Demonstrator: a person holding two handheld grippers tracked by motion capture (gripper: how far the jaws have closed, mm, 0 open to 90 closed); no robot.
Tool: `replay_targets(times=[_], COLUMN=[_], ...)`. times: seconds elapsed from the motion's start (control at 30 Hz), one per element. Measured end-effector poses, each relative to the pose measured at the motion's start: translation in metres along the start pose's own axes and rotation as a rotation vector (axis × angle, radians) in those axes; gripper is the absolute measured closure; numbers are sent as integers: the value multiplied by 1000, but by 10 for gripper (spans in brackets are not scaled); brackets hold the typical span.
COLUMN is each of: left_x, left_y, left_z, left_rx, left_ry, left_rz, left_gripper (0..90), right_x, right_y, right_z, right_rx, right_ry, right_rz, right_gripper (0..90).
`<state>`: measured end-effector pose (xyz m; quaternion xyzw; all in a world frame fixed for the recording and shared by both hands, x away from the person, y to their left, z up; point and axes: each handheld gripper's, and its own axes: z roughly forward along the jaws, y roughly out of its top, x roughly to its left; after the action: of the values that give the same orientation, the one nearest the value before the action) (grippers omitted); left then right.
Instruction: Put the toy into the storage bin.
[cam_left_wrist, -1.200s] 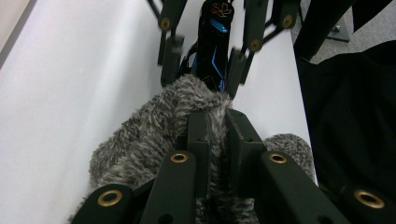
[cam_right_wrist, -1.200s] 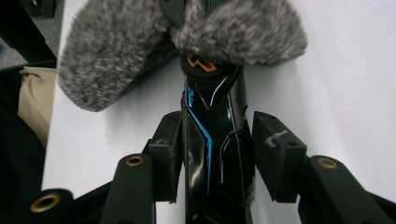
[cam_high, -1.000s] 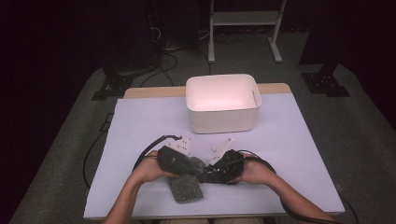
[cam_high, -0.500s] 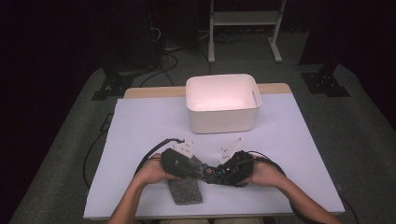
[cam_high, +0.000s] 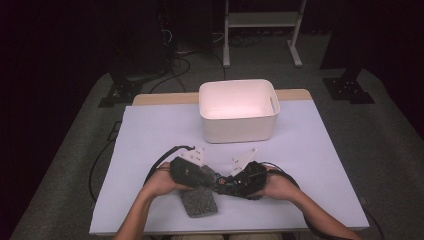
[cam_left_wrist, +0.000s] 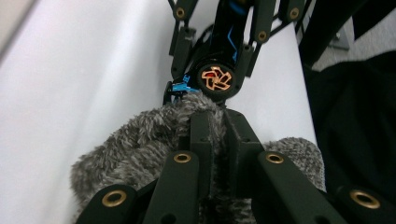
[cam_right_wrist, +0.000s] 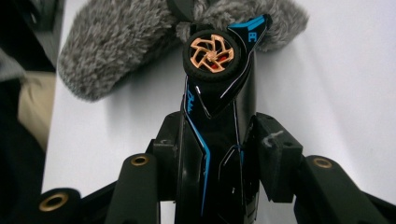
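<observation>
My left tool (cam_left_wrist: 218, 140) is pinched shut on a grey fuzzy cloth (cam_left_wrist: 140, 149) lying on the white tabletop (cam_high: 150, 130), well in front of the white bin (cam_high: 239, 107). My right tool (cam_right_wrist: 217, 154) has just been closing, its jaws clamping a black toy car (cam_right_wrist: 215, 93) whose nose touches the cloth.

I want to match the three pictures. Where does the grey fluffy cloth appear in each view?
High view: grey fluffy cloth lies at the near table edge, under the two grippers.
Left gripper view: the cloth spreads across the lower middle, pinched by the jaws.
Right gripper view: it lies along the top, left of centre.
Shared landmark: the black toy car with copper wheels.
</observation>
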<state>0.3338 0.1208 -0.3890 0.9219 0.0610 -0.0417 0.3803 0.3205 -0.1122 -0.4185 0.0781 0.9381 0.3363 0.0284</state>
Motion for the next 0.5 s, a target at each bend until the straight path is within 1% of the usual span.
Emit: replay_targets(times=[0.1, 0.13, 0.2, 0.27, 0.3, 0.37, 0.4, 0.47, 0.5], left_x=[-2, -3, -6, -7, -7, -5, -5, -3, -1], left_y=[6, 8, 15, 20, 22, 22, 20, 15, 11], left_z=[-16, -23, -37, -50, -54, -56, -53, -44, -39], left_rx=[-10, -20, -35, -61, -75, -69, -63, -41, -39], left_ry=[28, 36, 51, 59, 65, 74, 73, 59, 50], left_rz=[9, 17, 35, 47, 44, 42, 35, 23, 15], left_gripper=[830, 831, 831, 831, 831, 832, 832, 832, 832], right_x=[-1, -2, -4, -4, -4, -3, -3, -3, -3], right_y=[4, 5, 9, 12, 13, 11, 9, 3, 0], right_z=[-2, -4, -8, -12, -14, -17, -17, -18, -18], right_rx=[-71, -102, -175, -230, -248, -272, -274, -274, -271], right_ry=[-3, -4, 10, -1, -2, -12, -15, -15, -15], right_rz=[5, 4, 25, 22, 23, 21, 22, 32, 39], right_gripper=[558, 558, 558, 558, 558, 558, 558, 558, 558])
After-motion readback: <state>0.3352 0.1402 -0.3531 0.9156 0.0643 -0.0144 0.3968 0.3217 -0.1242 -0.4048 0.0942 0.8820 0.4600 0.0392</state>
